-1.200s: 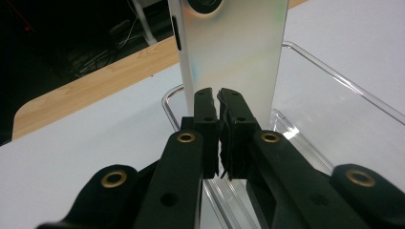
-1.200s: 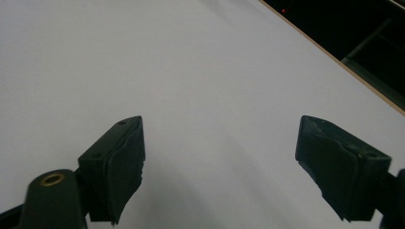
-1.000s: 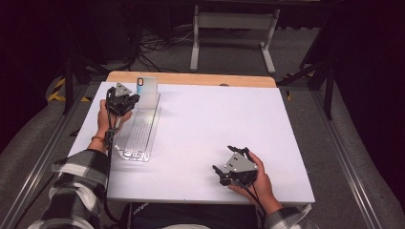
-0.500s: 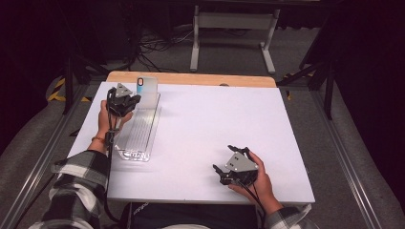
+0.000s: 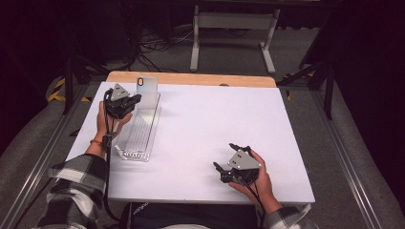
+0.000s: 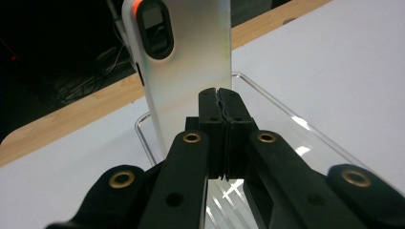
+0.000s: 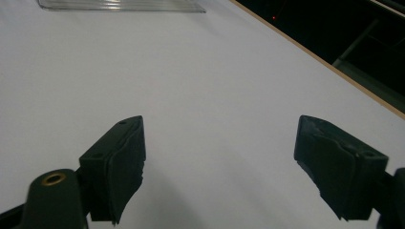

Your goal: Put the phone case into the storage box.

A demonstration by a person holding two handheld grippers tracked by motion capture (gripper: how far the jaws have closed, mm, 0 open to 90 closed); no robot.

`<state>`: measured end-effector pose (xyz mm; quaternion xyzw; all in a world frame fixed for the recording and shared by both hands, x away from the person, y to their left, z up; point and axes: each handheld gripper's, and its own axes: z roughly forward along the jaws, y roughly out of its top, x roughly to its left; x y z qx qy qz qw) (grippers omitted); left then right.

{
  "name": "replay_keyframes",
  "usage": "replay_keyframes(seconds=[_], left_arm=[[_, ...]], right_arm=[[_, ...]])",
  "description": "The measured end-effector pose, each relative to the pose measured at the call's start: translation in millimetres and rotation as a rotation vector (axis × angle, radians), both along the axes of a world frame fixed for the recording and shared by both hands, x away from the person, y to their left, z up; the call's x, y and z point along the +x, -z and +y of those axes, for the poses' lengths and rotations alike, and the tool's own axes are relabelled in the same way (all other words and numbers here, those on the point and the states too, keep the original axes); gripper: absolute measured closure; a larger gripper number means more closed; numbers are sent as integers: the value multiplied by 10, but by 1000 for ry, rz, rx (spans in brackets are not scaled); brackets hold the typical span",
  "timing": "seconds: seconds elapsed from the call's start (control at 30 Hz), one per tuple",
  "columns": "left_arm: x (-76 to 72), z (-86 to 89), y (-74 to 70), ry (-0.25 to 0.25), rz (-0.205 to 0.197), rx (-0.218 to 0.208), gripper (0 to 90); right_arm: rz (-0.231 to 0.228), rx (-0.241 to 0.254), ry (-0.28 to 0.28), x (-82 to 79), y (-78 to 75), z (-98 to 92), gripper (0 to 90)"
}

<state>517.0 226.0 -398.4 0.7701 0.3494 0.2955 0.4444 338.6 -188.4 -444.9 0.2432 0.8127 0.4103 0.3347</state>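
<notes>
— Where is the phone?

— The phone [image 5: 146, 88] stands upright at the far end of the clear rack [image 5: 138, 138], on the far left of the white table [image 5: 205, 119], close to its wooden edge [image 5: 200, 79].

— And your left jaws?

— My left gripper [image 6: 220, 95] is clenched, the two pads pressed flat together with nothing between them. The left gripper view shows this up close: the tips sit just in front of the phone's silvery back, below its camera window. Whether they touch it I cannot tell. From the high view I see only that this gripper is beside the phone, above the rack.

— The right one?

— My right gripper [image 5: 224, 155] rests at the near right of the table, well apart from phone and rack. Its own view shows the jaws released, spread wide over bare white surface, with the near end of the rack far off at the top. The high view makes that gap harder to judge.
</notes>
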Motion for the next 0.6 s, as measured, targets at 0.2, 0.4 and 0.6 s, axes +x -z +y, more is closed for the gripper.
replay_keyframes(seconds=[0.2, 0.4, 0.6], left_arm=[[-69, -18, -15, 11, -16, 5, 886], [-99, -37, -29, 19, -23, -5, 883], [-112, -45, -27, 21, -27, -6, 880]], right_arm=[[-12, 13, 3, 3, -22, -16, 182], [-17, 14, 4, 3, -32, -23, 181], [-23, 18, 11, 2, -39, -29, 177]])
